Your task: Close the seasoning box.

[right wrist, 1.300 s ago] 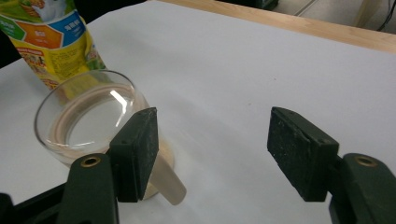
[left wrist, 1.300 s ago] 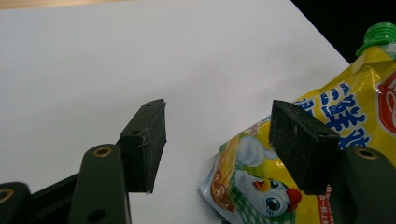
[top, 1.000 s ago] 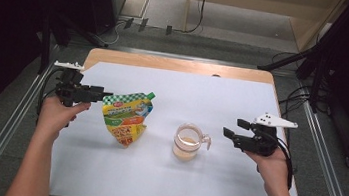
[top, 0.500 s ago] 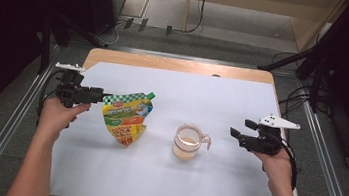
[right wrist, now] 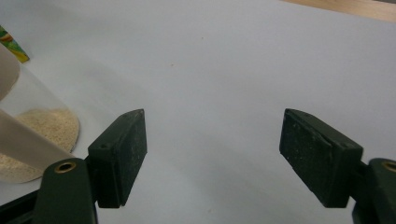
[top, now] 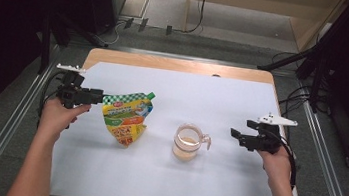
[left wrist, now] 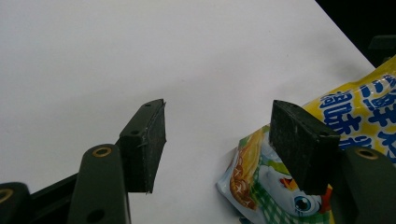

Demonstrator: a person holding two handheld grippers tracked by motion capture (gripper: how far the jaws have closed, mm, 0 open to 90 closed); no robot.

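One pouch [top: 127, 117], one measuring cup [top: 188, 142], two grippers.

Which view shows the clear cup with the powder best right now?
The high view: the whole cup, handle included, stands upright on the table, right of the pouch. The right gripper view catches only part of its wall and the beige powder at the left edge.

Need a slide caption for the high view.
Left gripper at a snack pouch; open right gripper beside a clear jug.
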